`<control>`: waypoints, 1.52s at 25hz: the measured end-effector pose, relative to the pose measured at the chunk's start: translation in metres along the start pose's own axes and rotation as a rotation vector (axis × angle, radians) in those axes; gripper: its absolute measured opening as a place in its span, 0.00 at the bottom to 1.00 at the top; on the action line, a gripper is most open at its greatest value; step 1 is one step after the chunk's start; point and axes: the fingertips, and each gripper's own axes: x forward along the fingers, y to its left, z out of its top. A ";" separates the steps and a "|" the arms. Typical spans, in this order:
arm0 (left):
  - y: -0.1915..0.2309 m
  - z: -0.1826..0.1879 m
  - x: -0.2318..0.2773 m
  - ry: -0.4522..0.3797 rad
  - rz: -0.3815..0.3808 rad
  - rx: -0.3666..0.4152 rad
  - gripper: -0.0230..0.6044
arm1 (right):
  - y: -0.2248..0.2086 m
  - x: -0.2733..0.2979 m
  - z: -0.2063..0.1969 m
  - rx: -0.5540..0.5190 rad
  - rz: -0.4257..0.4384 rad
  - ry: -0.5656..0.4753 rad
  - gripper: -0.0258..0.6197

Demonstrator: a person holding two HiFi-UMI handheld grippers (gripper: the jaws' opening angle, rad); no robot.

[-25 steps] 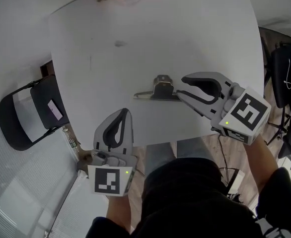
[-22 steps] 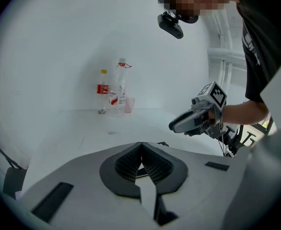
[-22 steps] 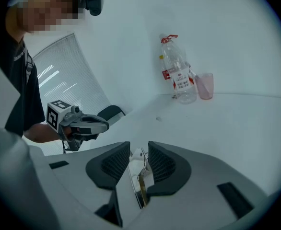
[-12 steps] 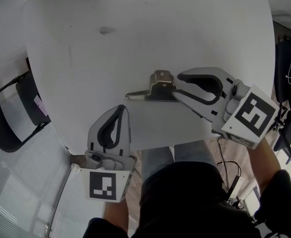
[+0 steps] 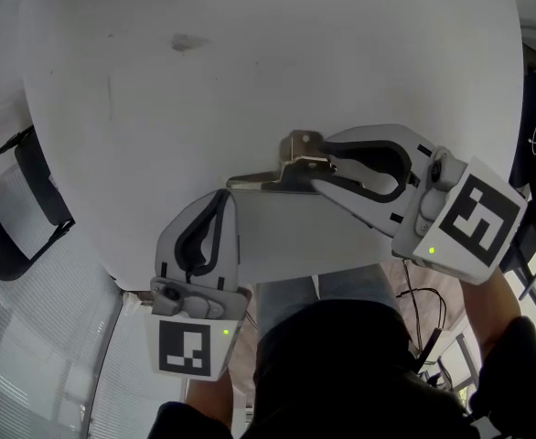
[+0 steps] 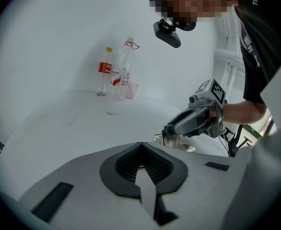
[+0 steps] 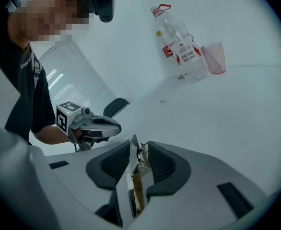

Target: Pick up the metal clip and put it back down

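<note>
The left gripper (image 5: 220, 199) is held low and close to the person's body, pointing forward. Its jaws are pressed together with nothing between them, and its marker cube (image 5: 191, 347) faces up at the near end. The right gripper (image 5: 321, 165) reaches in from the person's right and points leftward, across and ahead of the left one, the two well apart. Its jaws are clamped on the metal clip (image 5: 291, 163), which stands edge-on between the ribbed pads (image 7: 160, 163). Its marker cube (image 5: 474, 218) tilts up toward the head camera. Behind that gripper, the bare right forearm (image 6: 241, 111) runs back to a dark short sleeve.
</note>
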 end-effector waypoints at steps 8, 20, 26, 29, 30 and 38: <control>0.004 -0.012 0.011 0.022 -0.022 -0.006 0.07 | 0.002 0.016 -0.009 0.027 0.060 0.033 0.21; -0.003 -0.007 0.014 0.030 -0.027 0.053 0.07 | 0.009 0.019 -0.010 0.084 0.114 0.112 0.14; -0.009 -0.012 0.018 0.048 -0.001 0.153 0.07 | 0.009 0.019 -0.010 0.077 0.116 0.113 0.13; -0.008 -0.010 0.019 0.036 0.019 0.170 0.07 | 0.009 0.018 -0.011 0.082 0.112 0.117 0.13; -0.009 -0.010 0.019 0.033 0.026 0.176 0.07 | 0.009 0.018 -0.011 0.081 0.110 0.118 0.13; -0.007 -0.009 0.020 0.042 0.034 0.151 0.07 | 0.008 0.018 -0.011 0.083 0.101 0.116 0.13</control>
